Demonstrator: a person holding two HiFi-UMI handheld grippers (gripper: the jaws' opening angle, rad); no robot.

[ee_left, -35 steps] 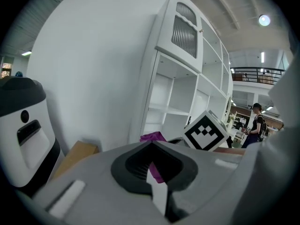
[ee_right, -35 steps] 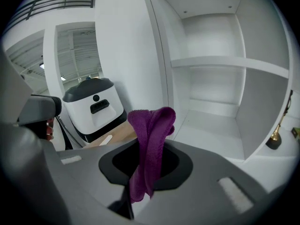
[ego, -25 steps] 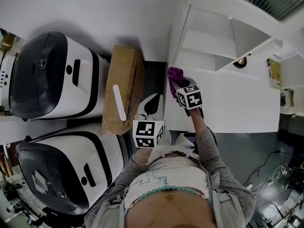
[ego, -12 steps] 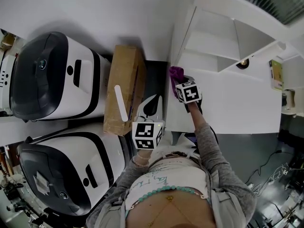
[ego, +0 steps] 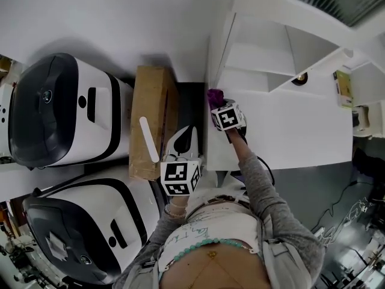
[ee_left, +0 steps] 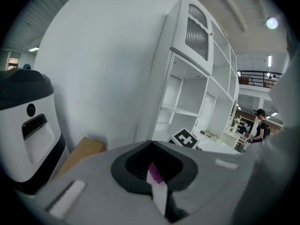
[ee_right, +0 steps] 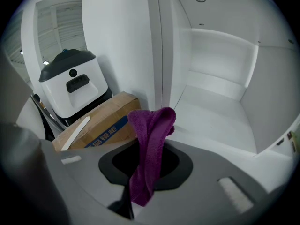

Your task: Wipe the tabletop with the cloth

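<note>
A purple cloth (ego: 215, 95) hangs bunched from my right gripper (ego: 218, 103), which is shut on it at the left edge of the white tabletop (ego: 289, 131). In the right gripper view the cloth (ee_right: 151, 144) droops between the jaws, with the white surface (ee_right: 211, 121) just beyond; I cannot tell whether they touch. My left gripper (ego: 184, 138) is held lower and to the left, off the tabletop, jaws together with nothing in them. The left gripper view shows the right gripper's marker cube (ee_left: 183, 138) ahead.
A cardboard box (ego: 151, 119) with a white strip (ego: 148, 138) lies left of the tabletop. Two big white-and-black machines (ego: 60, 107) (ego: 90, 221) stand further left. White open shelves (ego: 264, 59) rise behind the tabletop. Cables lie on the grey floor (ego: 313, 185).
My right gripper has carried the cloth a little farther away along the tabletop's left edge. The left gripper has barely moved. The head view has shifted slightly.
</note>
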